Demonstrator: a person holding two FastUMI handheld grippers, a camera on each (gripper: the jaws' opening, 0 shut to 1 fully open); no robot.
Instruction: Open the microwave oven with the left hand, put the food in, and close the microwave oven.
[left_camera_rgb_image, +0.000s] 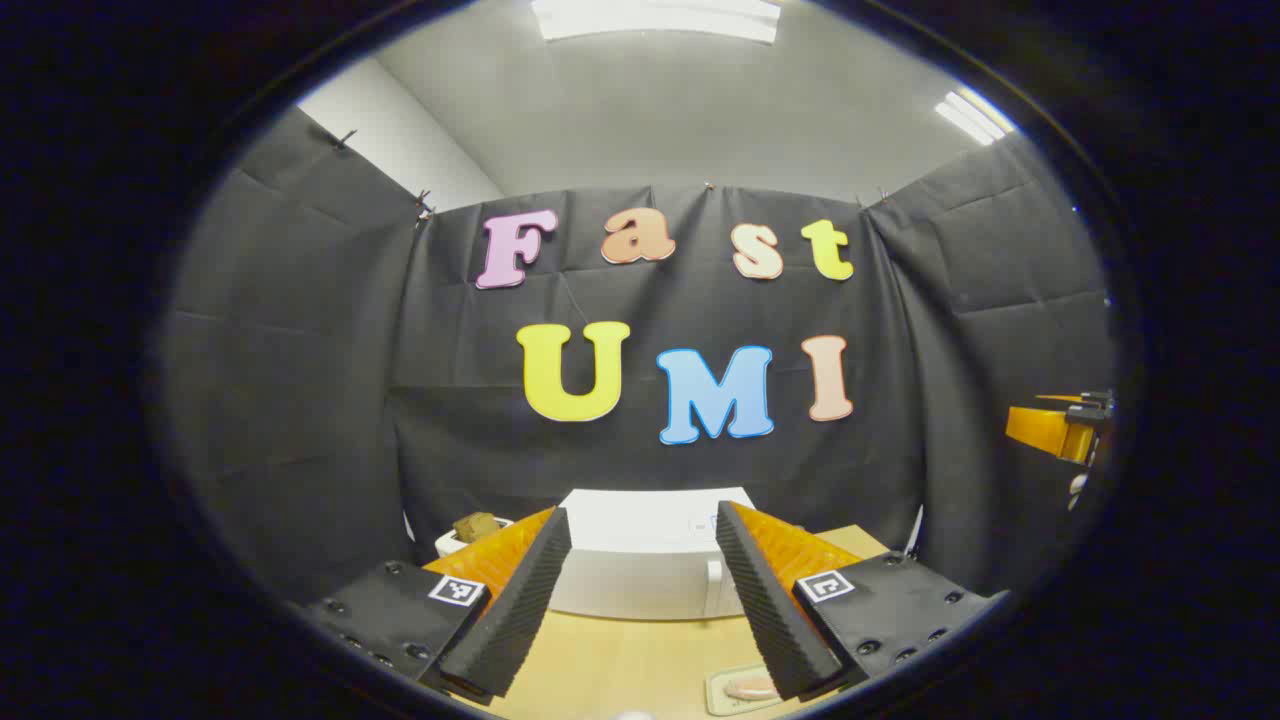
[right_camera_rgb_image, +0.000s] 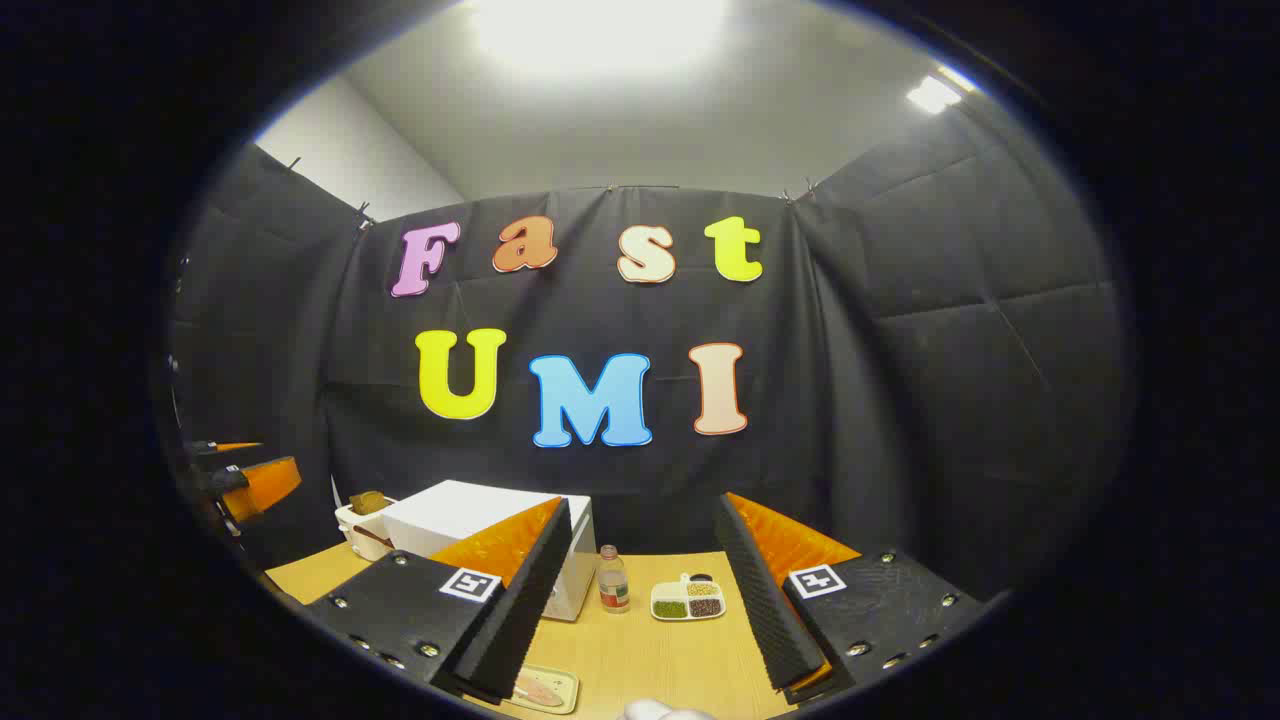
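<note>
L gripper (left_camera_rgb_image: 640, 600) jaws wide, empty, w/ shut white box-shaped microwave oven (left_camera_rgb_image: 650, 555) straight ahead on pale wooden desk (left_camera_rgb_image: 620, 665), small pale tray of pinkish food (left_camera_rgb_image: 745, 688) just below R finger; R gripper (right_camera_rgb_image: 640, 605) also wide, empty.

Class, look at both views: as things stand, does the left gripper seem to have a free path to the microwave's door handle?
Probably yes. In the left gripper view, the left gripper is open and aimed at the microwave, door shut, with the handle facing it across bare table. Nothing lies between.
</note>
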